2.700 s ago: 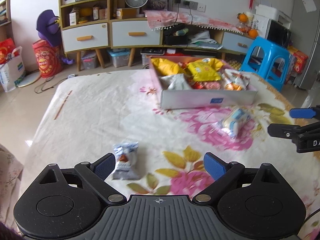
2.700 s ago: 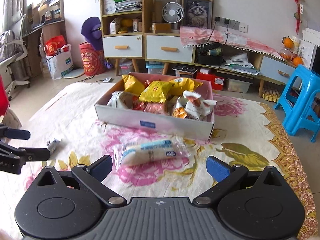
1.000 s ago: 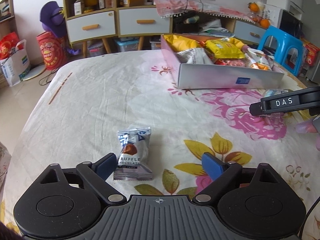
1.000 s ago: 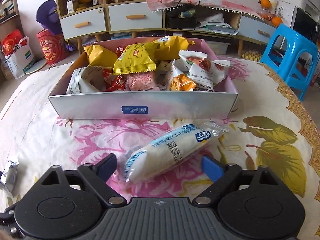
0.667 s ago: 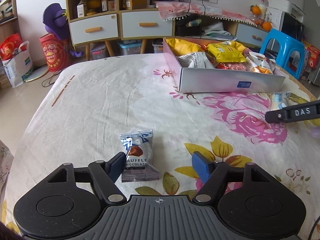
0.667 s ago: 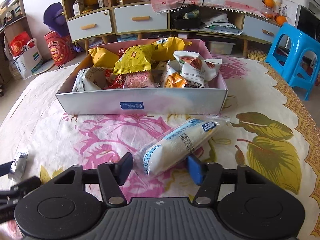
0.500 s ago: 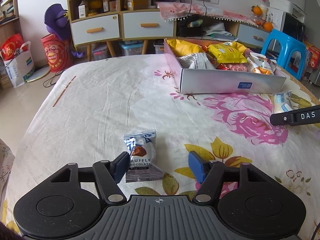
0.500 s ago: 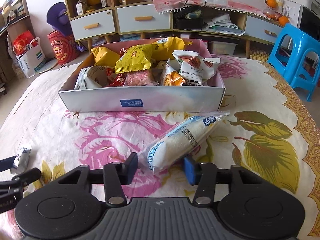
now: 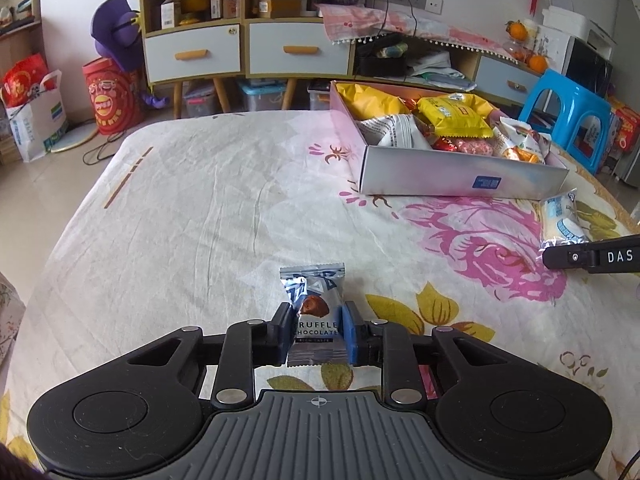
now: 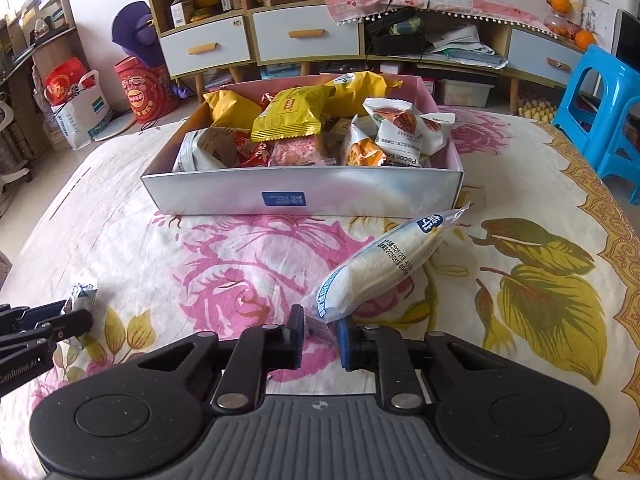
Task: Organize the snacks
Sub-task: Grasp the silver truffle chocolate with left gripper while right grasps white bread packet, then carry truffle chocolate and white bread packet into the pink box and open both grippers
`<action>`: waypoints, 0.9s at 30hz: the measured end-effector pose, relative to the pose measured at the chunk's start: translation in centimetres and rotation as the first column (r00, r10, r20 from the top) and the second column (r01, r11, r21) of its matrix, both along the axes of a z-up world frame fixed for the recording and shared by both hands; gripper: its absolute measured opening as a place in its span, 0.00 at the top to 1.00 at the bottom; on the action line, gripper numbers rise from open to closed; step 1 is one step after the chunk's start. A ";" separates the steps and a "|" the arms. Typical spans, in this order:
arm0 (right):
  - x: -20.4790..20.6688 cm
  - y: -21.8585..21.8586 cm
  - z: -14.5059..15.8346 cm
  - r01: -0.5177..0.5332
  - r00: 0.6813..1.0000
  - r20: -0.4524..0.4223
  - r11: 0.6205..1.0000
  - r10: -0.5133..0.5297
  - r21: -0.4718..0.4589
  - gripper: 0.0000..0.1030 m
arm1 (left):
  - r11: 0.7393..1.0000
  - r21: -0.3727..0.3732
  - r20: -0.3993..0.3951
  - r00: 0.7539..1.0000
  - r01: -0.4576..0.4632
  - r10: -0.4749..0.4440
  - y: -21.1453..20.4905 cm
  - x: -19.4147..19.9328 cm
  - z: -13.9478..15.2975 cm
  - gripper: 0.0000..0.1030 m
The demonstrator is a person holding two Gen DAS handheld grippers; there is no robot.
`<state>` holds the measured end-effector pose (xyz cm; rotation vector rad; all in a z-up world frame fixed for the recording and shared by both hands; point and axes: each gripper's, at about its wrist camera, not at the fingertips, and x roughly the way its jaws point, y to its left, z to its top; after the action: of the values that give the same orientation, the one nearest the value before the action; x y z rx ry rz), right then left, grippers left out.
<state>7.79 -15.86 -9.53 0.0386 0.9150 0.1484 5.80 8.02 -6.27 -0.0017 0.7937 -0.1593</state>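
Observation:
My left gripper (image 9: 316, 330) is shut on a small silver-blue truffle chocolate packet (image 9: 314, 312) low over the floral cloth. My right gripper (image 10: 319, 338) is shut on the near end of a long white bread packet (image 10: 380, 266) with blue print, which tilts up toward the box. The open pink-silver box (image 10: 360, 190) holds several snack bags and stands just beyond the bread; it also shows in the left wrist view (image 9: 448, 172) at the far right. The bread packet (image 9: 560, 224) and right gripper's finger (image 9: 592, 258) show at that view's right edge.
The floral cloth (image 9: 224, 216) covers the whole surface, with its edges near on the left and right. A blue plastic stool (image 10: 604, 112) stands off the right side. Cabinets with drawers (image 10: 288, 36) and bags on the floor lie behind.
Both grippers have closed from wide open: the left onto the chocolate packet, the right onto the bread packet. The bread packet's far end has lifted and turned toward the box.

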 end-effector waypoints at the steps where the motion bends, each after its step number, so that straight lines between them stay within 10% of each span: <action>1: 0.0 0.1 0.0 -0.005 1.000 -0.005 1.000 0.005 0.007 1.00 | 1.000 -0.001 0.001 1.000 0.001 -0.001 0.0 0.0 0.0 0.79; 27: -1.5 -3.5 4.5 -0.011 0.998 0.063 0.982 -0.001 0.191 1.00 | 0.992 -0.109 0.062 0.996 0.070 -0.063 -2.8 -0.1 3.8 0.80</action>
<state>6.28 -19.40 -5.03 0.2090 0.8356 0.2409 5.70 5.20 -2.44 -0.0754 0.7263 -0.2656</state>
